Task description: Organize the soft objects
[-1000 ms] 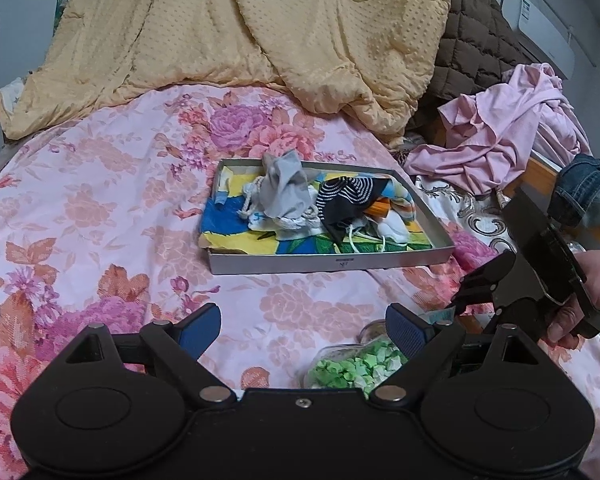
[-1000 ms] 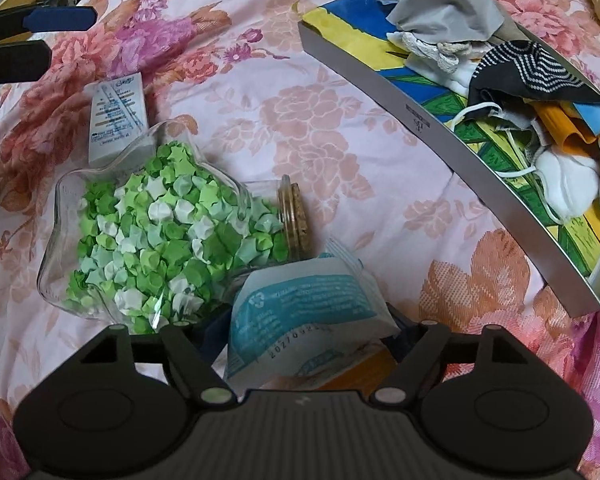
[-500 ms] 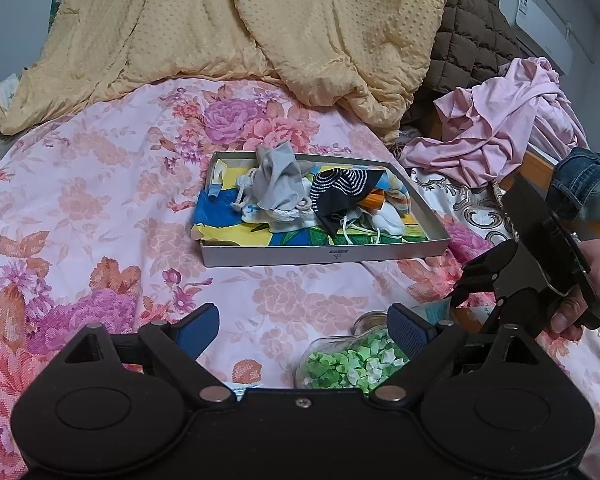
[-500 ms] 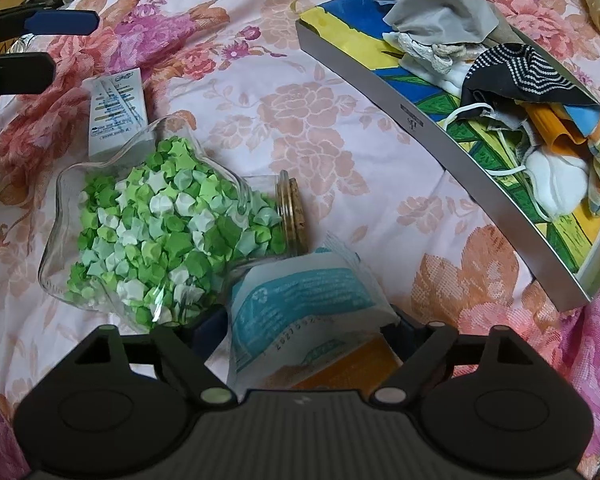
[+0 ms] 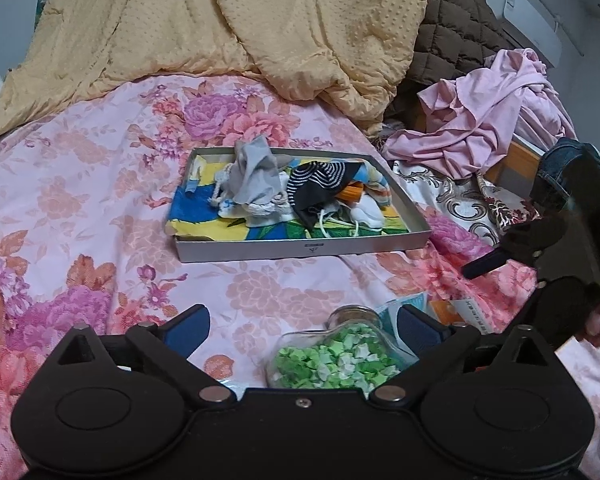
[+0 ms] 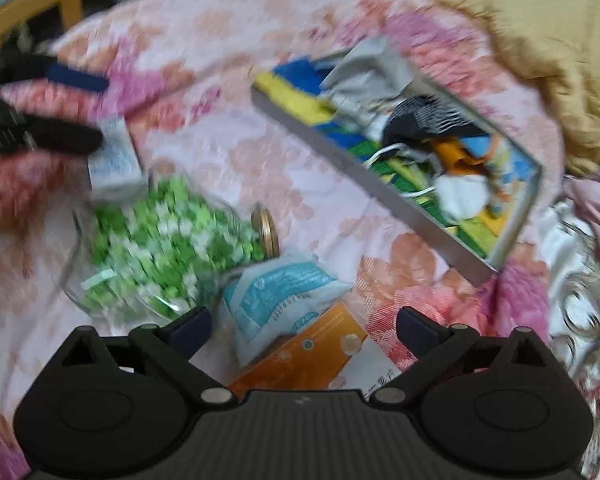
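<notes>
My right gripper (image 6: pixel 304 322) is opening, fingers spread clear above the blue packet (image 6: pixel 278 294). My left gripper (image 5: pixel 303 322) is opening too, empty, near the jar (image 5: pixel 334 358).

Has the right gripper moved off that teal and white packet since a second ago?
Yes. The right gripper has drawn up and back from the teal packet, which lies beside the star jar; its jaws are opening, nothing between them.

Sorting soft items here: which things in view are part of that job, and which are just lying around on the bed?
Part of the job: shallow grey box; grey cloth, striped sock and white mask inside it; teal-and-white soft packet between the opening, empty right gripper fingers.

Lying about: star-filled glass jar; orange carton; yellow quilt; pink garment.
</notes>
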The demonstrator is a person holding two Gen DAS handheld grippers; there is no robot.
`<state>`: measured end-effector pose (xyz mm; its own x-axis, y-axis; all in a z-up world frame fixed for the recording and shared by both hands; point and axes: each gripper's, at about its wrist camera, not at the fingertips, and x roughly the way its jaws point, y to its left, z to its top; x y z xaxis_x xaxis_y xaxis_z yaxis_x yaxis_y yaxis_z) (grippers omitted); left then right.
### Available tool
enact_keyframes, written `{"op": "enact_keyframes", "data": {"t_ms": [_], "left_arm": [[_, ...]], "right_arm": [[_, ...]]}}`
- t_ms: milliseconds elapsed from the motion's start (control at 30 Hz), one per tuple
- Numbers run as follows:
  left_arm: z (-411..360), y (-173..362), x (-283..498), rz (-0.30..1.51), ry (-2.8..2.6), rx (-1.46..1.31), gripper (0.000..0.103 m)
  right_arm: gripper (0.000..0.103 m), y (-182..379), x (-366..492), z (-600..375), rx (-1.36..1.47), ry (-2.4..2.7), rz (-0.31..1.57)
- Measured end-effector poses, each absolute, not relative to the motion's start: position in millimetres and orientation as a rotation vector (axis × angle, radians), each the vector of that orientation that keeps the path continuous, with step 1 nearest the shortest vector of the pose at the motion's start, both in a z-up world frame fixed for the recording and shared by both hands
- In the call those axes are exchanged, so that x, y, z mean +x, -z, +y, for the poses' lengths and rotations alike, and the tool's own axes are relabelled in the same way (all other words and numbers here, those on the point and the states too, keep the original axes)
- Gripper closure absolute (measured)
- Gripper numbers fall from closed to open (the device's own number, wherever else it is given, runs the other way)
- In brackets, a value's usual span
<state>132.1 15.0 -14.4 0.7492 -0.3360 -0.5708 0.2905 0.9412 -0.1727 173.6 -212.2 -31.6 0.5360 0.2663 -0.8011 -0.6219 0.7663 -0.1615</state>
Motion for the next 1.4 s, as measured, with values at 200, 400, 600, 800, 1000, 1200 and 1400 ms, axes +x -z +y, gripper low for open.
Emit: {"op": "enact_keyframes", "data": {"t_ms": [200,400,600,800,1000,1200,1400], "left_arm": [[4.6,15.2,129.9,0.654,0.349,-0.061,0.001],[4.8,18.2,129.4,0.688,0.317,-0.113,0.001],[4.4,16.6,123.9,0.686,0.285,-0.096,0.001],[7.0,8.8,118.3,0.661,0.249,-0.1,0.001],[5.8,3.6,109.2,0.642,0.235,-0.078,0.001],[12.7,2.1,103.8,0.64,0.246,-0.148,0.001],[16.9,-3.2,91.4,0.546,0.229,-0.175,0.001]], "right_arm": [[0.001,28.3,145.2,-217.3,-0.248,-0.389,0.82],[0.001,23.5,114.0,-219.4,-0.081,-0.306,0.764],[0.001,7.9,104.4,-221.5,-0.064,-0.278,0.71],[0.001,-1.3,99.2,-223.2,-0.028,-0.281,0.683],[0.001,-4.7,91.3,-222.2,-0.014,-0.286,0.664],[0.001,-5.5,85.0,-222.7,-0.015,-0.294,0.663],[0.001,-5.4,80.8,-225.1,0.0,-0.29,0.664]]}}
